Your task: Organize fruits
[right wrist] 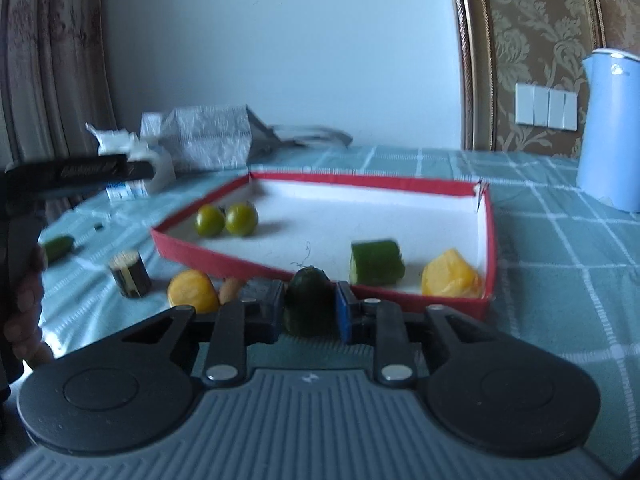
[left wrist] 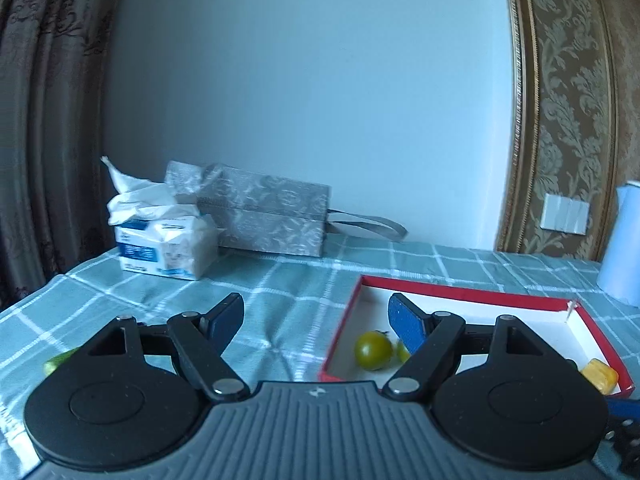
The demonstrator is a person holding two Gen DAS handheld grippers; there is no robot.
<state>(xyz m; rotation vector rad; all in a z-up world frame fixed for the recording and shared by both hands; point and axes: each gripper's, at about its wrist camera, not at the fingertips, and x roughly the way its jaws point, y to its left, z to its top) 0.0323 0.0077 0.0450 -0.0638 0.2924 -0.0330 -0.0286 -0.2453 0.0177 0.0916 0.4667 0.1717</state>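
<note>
1. The right tool (right wrist: pixel 309 312) pinches a dark green, bumpy cucumber end (right wrist: pixel 309 298) between its pads, just outside the near rim of the tray.
2. The left tool (left wrist: pixel 316 322) stands spread with nothing between its fingers; its right finger (left wrist: pixel 406 326) reaches over the tray's near left corner.
3. One shallow rectangular tray (right wrist: pixel 490 240), seemingly cardboard with red outer walls and a white inside, lies on the table (right wrist: pixel 560 280) near its front edge.
4. Inside the tray are four pieces: two round, glossy green tomatoes (right wrist: pixel 210 221) (right wrist: pixel 241 219) side by side, touching, at the left wall; one light green cucumber chunk (right wrist: pixel 375 262) with a cut face near the front wall; one yellow, lumpy piece (right wrist: pixel 450 276) in the front right corner.
5. Outside the tray, left of the right tool, four pieces lie on the cloth: a rounded yellow piece (right wrist: pixel 191 290), a small tan piece (right wrist: pixel 230 290) touching it, a dark short cylinder with a pale striped top (right wrist: pixel 129 274), and a small green cucumber piece (right wrist: pixel 59 248) farther left.
6. The table wears a teal cloth with a white grid.
7. At the far left corner stand one soft tissue pack (left wrist: pixel 168 248) with paper sticking out and one grey patterned bag (left wrist: pixel 272 218) with a strap.
8. One pale blue smooth kettle (right wrist: pixel 610 128) stands at the right edge.
9. A person's hand (right wrist: pixel 22 304) grips the left tool's handle at the left.
</note>
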